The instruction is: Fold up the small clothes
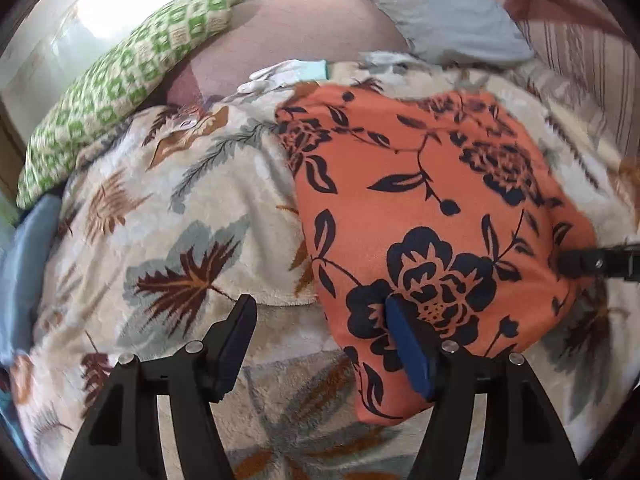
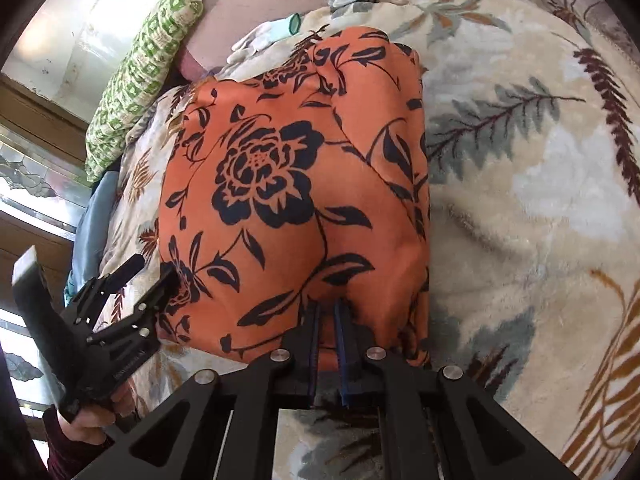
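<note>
Pinching the near hem of the orange cloth garment with dark navy flower print point(image 2: 296, 200), the right gripper point(image 2: 327, 312) has its fingers point(image 2: 314, 332) pressed almost together, with a fold of the fabric caught between the blue pads. The left gripper point(image 1: 320, 332) stands with its fingers point(image 1: 404, 340) spread wide: one pad lies over the garment's near left edge, the other hangs above the cream plush blanket with brown and grey leaf pattern point(image 1: 180, 208), and nothing is gripped between them. The garment lies spread on that blanket, already doubled into a rough rectangle with a thick folded edge along its right side in the right wrist view. A green-and-white patterned pillow point(image 1: 120, 80) and a pair of white gloves point(image 1: 280, 74) sit well beyond it.

By the look of it, a further fold is being set up. The next move likely calls for the left fingers to close on the near left corner, matching the right, so both corners can be lifted together and carried over to the far edge.
</note>
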The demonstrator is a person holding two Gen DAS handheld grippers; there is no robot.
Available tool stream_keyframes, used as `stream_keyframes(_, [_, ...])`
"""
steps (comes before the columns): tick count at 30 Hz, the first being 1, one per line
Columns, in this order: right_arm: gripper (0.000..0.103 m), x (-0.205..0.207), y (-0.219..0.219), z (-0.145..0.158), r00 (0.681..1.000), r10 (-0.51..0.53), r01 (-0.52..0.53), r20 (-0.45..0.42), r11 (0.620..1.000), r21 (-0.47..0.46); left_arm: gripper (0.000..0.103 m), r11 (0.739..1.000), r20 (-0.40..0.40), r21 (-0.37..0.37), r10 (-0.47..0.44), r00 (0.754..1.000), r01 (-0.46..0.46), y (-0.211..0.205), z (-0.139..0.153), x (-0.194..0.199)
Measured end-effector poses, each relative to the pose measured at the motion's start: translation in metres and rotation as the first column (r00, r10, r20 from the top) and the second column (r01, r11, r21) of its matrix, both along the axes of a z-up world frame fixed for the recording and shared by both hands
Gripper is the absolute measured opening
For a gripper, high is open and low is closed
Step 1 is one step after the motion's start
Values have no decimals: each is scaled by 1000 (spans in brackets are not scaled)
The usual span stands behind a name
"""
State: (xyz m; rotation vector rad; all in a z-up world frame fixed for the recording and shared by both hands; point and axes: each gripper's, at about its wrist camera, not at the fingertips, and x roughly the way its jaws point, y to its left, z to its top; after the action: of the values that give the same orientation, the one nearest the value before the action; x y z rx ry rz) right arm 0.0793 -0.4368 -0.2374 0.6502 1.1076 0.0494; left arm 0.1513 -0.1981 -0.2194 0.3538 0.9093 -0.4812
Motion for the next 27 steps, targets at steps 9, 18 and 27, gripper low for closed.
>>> stream_keyframes(9, [10, 44, -24, 55, 978, -67, 81, 199, 995, -60, 68, 992, 62, -114, 60, 996, -52, 8, 15, 19])
stream_keyframes(18, [10, 200, 30, 15, 992, 128, -128, 21, 992, -4, 69, 999, 57, -43, -10, 998, 13, 3, -6, 17])
stream_keyframes(27, [11, 191, -22, 35, 972, -175, 191, 155, 977, -98, 69, 996, 5, -87, -11, 1000, 11, 13, -4, 18])
